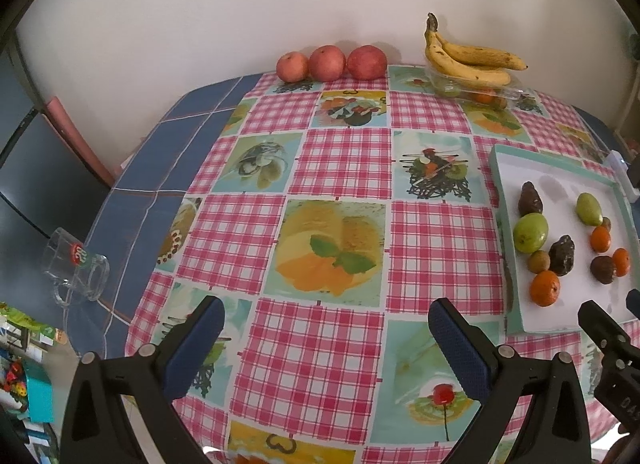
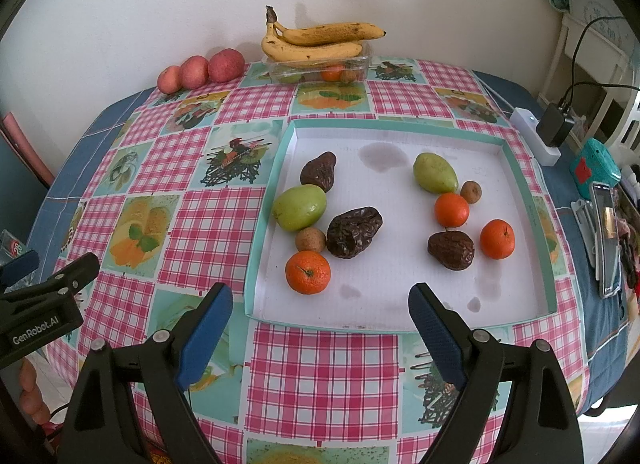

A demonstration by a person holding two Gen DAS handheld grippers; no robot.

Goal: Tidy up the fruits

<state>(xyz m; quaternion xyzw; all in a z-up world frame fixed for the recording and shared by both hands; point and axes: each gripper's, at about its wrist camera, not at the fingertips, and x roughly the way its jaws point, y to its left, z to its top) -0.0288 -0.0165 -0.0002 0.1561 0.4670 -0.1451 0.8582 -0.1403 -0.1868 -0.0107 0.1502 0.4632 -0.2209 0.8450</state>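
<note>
Both the left tongs (image 1: 326,348) and right tongs (image 2: 320,330) gape wide and empty short of the tray (image 2: 400,122), which holds oranges, green fruits and dark wrinkled fruits; bananas (image 2: 316,40) lie beyond it.

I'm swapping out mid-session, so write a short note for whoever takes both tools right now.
Left tool: open, empty, over the tablecloth.
Right tool: open, empty, at the tray's near edge.
Tray: three tangerines, two green fruits, three dark wrinkled fruits, two small brown ones, all mixed.
At the wall: three apples; bananas on a clear container.
Done: no sorting visible.
Left: group the tray fruits.
</note>
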